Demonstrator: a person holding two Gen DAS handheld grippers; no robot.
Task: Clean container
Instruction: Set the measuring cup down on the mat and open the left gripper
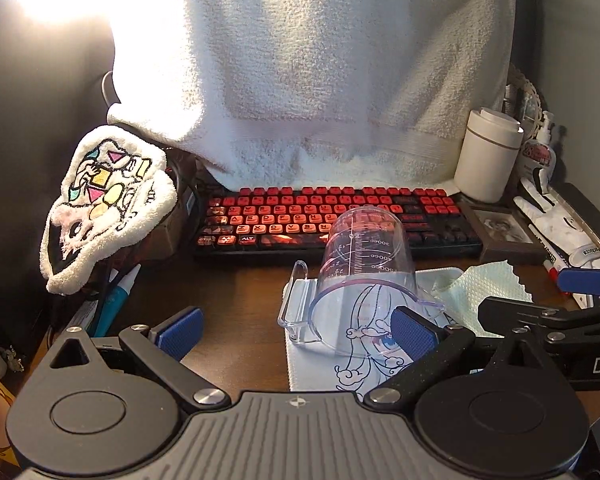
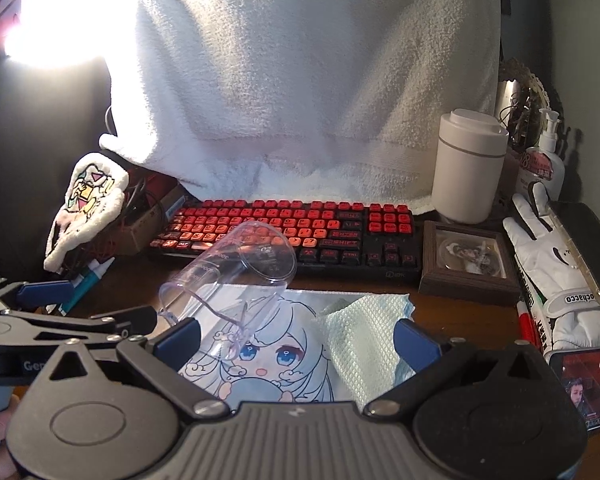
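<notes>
Left hand-held gripper (image 1: 298,330): spread wide, holding nothing; its right blue pad (image 1: 414,336) sits in front of the cup's rim, contact cannot be told
Right hand-held gripper (image 2: 296,340): spread wide, empty; the folded cloth lies between its pads, untouched as far as the view shows
Measuring cup (image 1: 362,264): clear plastic, lying on its side, open mouth toward the cameras, base toward the keyboard; flat handle (image 1: 296,300) sticks out to the left; a small spout shows on the rim
Cup position: on the printed mat (image 2: 260,352), in front of the keyboard (image 2: 292,232), left of the cloth
Cup markings: printed scale line with "300cc", "400cc", "500cc" readable in left wrist view; other figures too small to read
Cloth (image 2: 360,332): pale green, waffle texture, zigzag edge, folded, lying on the mat's right part
Mat print: cartoon face, blue eyes, white hair
Keyboard: red caps on black body; "ALT", "ENTER", "SHIFT" legible
Towel (image 2: 300,80): white terry, draped behind the keyboard
White cylinder (image 2: 466,164): lidded, right of keyboard, at the towel's edge
Pump bottle (image 2: 546,160): red label, text unreadable
Glove (image 2: 548,252): white, cuff lettering reads "ochacco"
Framed picture (image 2: 466,264): brown frame, flat on the tabletop (image 1: 228,320)
Phone (image 2: 588,384): lit screen, lower right
Other gripper body: letters "Gen" partly visible in right wrist view
</notes>
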